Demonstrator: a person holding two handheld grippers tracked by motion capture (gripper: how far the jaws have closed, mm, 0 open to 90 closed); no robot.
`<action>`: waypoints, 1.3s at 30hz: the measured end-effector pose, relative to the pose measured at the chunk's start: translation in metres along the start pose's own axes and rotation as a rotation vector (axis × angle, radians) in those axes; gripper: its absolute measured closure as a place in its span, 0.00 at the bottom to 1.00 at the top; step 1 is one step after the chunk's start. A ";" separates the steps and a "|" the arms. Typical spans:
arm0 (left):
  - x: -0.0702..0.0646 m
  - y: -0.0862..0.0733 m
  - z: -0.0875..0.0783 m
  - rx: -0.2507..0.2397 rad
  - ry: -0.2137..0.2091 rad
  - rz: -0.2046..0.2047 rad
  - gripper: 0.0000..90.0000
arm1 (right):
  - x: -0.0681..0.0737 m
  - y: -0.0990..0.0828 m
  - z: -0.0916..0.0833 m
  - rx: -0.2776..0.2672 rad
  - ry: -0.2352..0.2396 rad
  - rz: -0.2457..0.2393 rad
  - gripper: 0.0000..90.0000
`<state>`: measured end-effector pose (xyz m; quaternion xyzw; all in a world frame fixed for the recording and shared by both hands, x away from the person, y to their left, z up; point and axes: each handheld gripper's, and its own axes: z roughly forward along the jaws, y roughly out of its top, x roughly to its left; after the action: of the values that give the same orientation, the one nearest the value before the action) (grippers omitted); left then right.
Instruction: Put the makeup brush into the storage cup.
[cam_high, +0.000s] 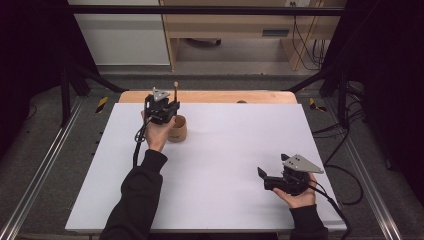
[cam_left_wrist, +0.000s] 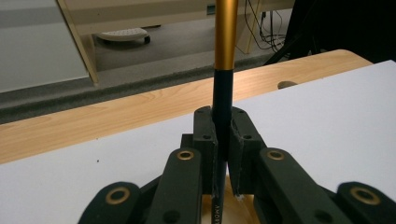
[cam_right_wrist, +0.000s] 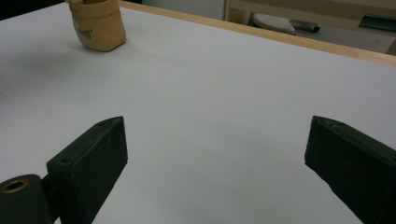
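Your left gripper (cam_high: 162, 107) sits at the far left of the white board (cam_high: 225, 165), right over the small tan wooden cup (cam_high: 178, 131), with your hand wrapped under it. Its jaws are pressed together on a slim pen (cam_left_wrist: 223, 93), which stands upright between them: the black lower barrel is caught in the pads and the gold upper part rises above them. In the left gripper view the lower end of the pen runs down toward the tan cup seen just under the jaws; whether it touches the cup you cannot tell. From above, the tip of the pen (cam_high: 175, 89) pokes up just beyond the gripper, against the bare wooden table edge (cam_high: 225, 97) at the far side. Your right gripper (cam_high: 272, 176) rests low at the near right of the board, well apart from the cup, pointing left, its jaws spread wide with nothing between them. In the right gripper view the cup (cam_right_wrist: 97, 25) stands far off at upper left.
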<state>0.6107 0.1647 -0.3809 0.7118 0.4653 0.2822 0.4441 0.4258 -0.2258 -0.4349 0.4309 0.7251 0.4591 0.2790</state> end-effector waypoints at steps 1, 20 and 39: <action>-0.001 -0.001 0.001 0.003 0.000 0.005 0.92 | 0.000 0.000 0.000 0.000 0.000 -0.001 0.07; -0.003 -0.025 0.012 0.061 0.001 0.020 0.92 | 0.001 -0.001 0.002 0.008 0.002 -0.007 0.07; -0.005 -0.038 0.013 0.089 -0.002 0.024 0.92 | 0.002 -0.002 0.003 0.012 0.003 -0.008 0.07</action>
<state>0.6039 0.1619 -0.4208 0.7368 0.4683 0.2659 0.4089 0.4266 -0.2234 -0.4376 0.4289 0.7299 0.4543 0.2773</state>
